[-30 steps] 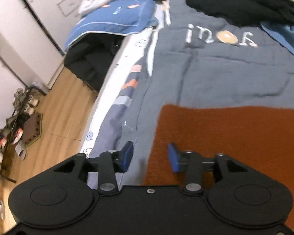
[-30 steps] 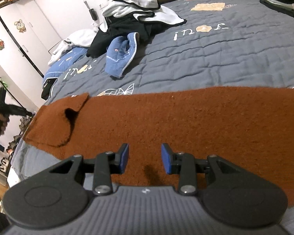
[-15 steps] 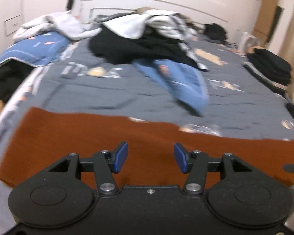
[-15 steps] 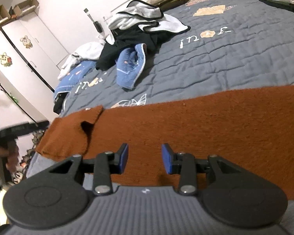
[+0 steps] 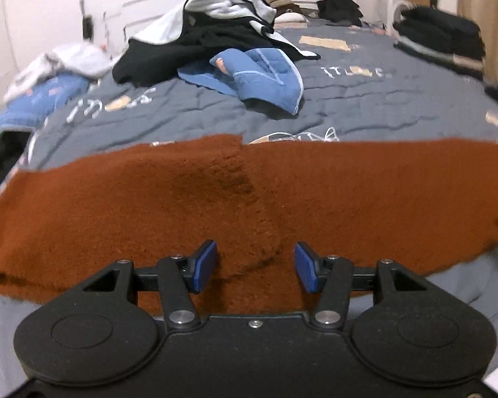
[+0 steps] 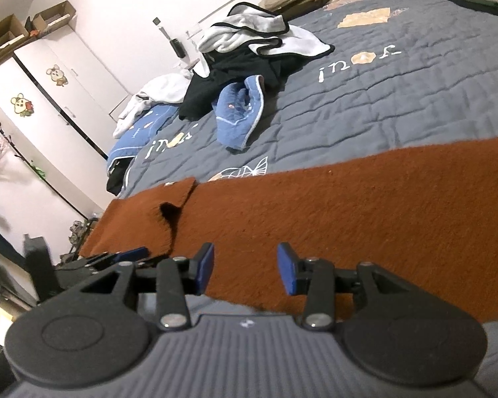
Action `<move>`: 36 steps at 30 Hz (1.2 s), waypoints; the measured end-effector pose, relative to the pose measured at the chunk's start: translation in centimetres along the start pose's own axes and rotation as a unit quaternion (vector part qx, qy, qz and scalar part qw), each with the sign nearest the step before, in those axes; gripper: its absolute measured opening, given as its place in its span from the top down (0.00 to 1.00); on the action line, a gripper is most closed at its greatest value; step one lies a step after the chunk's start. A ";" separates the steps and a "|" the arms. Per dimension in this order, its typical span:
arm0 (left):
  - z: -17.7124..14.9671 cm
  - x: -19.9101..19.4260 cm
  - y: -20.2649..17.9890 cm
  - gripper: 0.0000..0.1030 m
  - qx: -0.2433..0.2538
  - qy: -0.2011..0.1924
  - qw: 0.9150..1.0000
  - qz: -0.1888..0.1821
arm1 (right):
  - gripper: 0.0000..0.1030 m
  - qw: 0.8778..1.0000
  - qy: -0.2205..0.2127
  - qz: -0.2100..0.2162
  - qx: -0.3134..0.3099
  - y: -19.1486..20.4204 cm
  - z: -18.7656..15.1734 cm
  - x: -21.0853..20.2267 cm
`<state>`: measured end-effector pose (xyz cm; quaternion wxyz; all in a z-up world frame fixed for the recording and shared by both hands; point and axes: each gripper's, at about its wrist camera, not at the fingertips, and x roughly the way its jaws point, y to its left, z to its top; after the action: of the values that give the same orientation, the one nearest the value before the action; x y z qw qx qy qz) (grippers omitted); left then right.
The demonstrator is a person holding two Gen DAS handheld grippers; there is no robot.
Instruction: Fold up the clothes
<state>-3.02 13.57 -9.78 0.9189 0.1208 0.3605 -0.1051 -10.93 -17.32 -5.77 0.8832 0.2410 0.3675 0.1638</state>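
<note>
- Rust-brown knit cloth (image 5: 332, 192) lies flat in a long band across the near part of the bed (image 5: 365, 106) in the left wrist view, on a grey quilt.
- One end of the cloth is folded back over itself, and the folded flap's edge runs from the far edge down toward the left claw (image 5: 255, 267).
- The left claw is spread wide, its blue pads (image 5: 202, 265) apart above the cloth with nothing between them; whether the tips touch the fabric cannot be told.
- Farther up the bed lies a crumpled blue quilted piece (image 5: 265, 79), and behind it a pile of black and white clothes (image 5: 209, 30).
- A stack of dark folded clothes (image 5: 445, 36) sits at the far right edge of the bed.
- White and blue bedding (image 5: 49, 76) bunches up at the far left corner.

- In the right wrist view the same brown cloth (image 6: 348, 205) stretches from the left edge of the bed to the right border of the frame.
- The folded flap sits at its left end, with a dark pocket of shadow beneath it.
- The right claw (image 6: 245, 272) is spread open and empty, over the near edge of the cloth.
- The left claw (image 6: 129, 253) shows at the left, low at the cloth's near left corner; its pads look close together from here.
- The blue quilted piece (image 6: 239, 112) and the black and white clothes (image 6: 249, 46) lie beyond the cloth.
- A white wardrobe (image 6: 59, 89) with cartoon stickers stands by the wall, with cardboard boxes (image 6: 26, 26) on top.
</note>
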 end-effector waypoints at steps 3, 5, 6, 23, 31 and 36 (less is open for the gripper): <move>-0.5 0.7 -1.2 0.52 0.054 -0.009 0.998 0.021 | 0.59 1.000 0.002 -0.004 -0.006 0.2 0.0 0.2; -0.7 0.8 -1.5 0.69 0.067 -0.014 0.997 0.023 | 0.59 1.000 0.005 -0.005 -0.006 0.2 -0.1 0.4; -0.6 0.7 -1.4 0.79 0.063 -0.016 0.998 0.020 | 0.59 1.000 0.006 -0.006 -0.005 0.2 -0.1 0.4; -0.3 -2.7 -1.5 0.98 0.078 0.021 0.992 -0.100 | 0.58 1.000 0.013 -0.012 -0.013 0.5 -0.5 1.0; -1.0 -2.0 -2.6 0.60 0.128 -0.017 0.991 -0.019 | 0.58 1.000 0.012 -0.004 -0.016 1.3 -0.7 1.4; -1.2 -1.4 -2.9 0.60 0.159 -0.029 0.987 0.020 | 0.58 1.000 0.015 0.001 -0.024 1.7 -0.9 1.6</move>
<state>-5.61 11.32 -10.16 0.9001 0.2691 0.3101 -0.1459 -10.68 -14.89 -6.25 0.8828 0.2177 0.3768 0.1769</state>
